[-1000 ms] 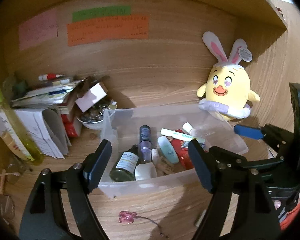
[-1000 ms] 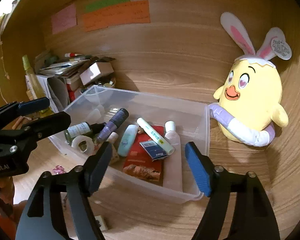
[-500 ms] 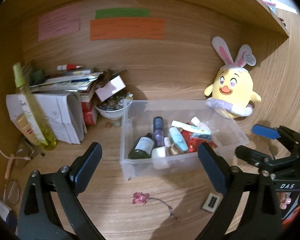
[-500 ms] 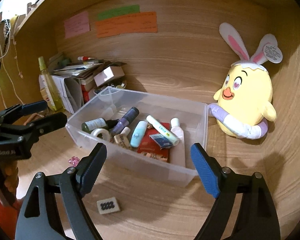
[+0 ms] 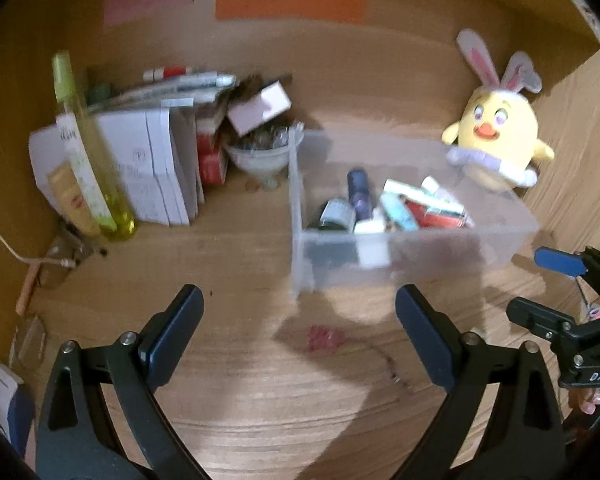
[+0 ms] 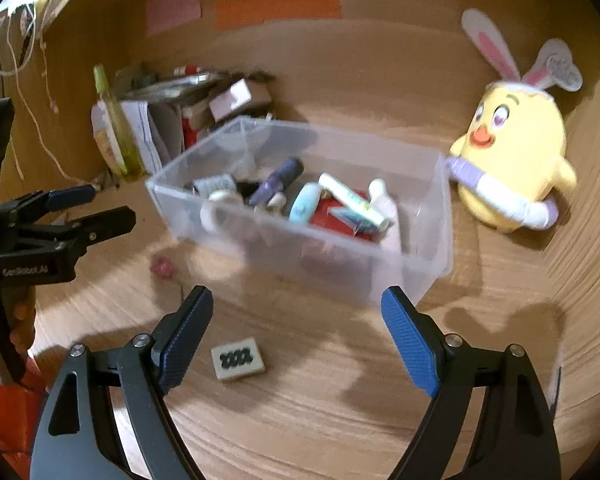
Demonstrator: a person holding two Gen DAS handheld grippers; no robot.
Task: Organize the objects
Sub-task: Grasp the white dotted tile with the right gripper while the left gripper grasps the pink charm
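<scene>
Both claws gape wide and empty over the wooden worktop (image 5: 240,380), in front of the clear plastic bin (image 6: 436,216).

Our left claw (image 5: 296,340) has just been opening and its jaws now stand about as wide as they go, with nothing between them but bare wood; a small pink trinket (image 5: 325,336) lies on the worktop just ahead of its tips. Our right claw (image 6: 296,332) has also been opening, is spread wide, and holds nothing; a small cream tile with a black pattern (image 6: 238,358) lies flat on the worktop between and just below its blue pads (image 6: 410,344), touching neither. The bin, further back, holds bottles and tubes in a jumble. A yellow chick plush with rabbit ears (image 6: 512,160) sits just beside the bin's right end, and a stack of papers (image 5: 156,160) stands to its left.
</scene>
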